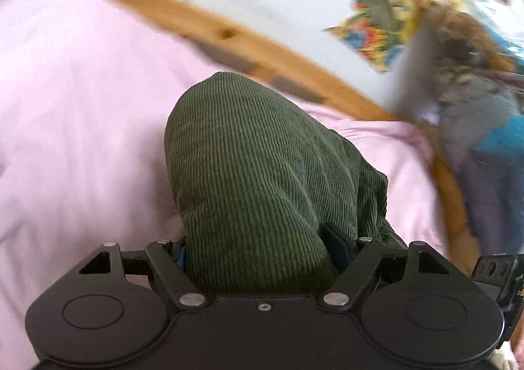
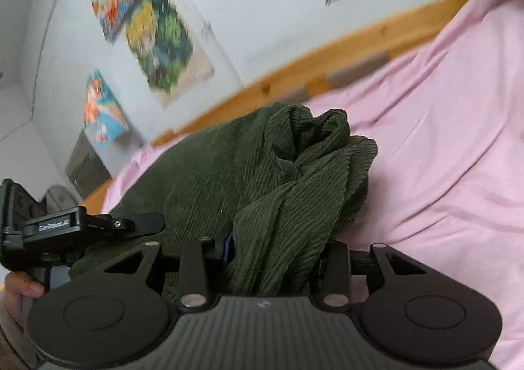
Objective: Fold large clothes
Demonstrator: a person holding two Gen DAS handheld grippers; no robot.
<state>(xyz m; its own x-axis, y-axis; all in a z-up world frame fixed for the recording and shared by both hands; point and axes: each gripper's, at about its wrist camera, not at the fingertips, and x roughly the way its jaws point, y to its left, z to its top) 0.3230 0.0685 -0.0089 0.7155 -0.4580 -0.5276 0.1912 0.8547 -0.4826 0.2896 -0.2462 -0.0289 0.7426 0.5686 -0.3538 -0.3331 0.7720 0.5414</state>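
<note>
We had the green corduroy garment (image 1: pixel 255 180) pinched in both tools. In the left wrist view it rose from the lower centre of the frame, where our left gripper (image 1: pixel 262 255) was clamped on it, its fingers pressed against the cloth on either side. In the right wrist view our right gripper (image 2: pixel 275 258) was likewise clamped on a bunched, twisted fold of the garment (image 2: pixel 294 180) at centre frame. The pink bedsheet (image 2: pixel 442 140) filled the right side, the wooden bed frame (image 2: pixel 360 48) ran diagonally above it, and colourful posters (image 2: pixel 163 42) hung on the wall at upper left.
</note>
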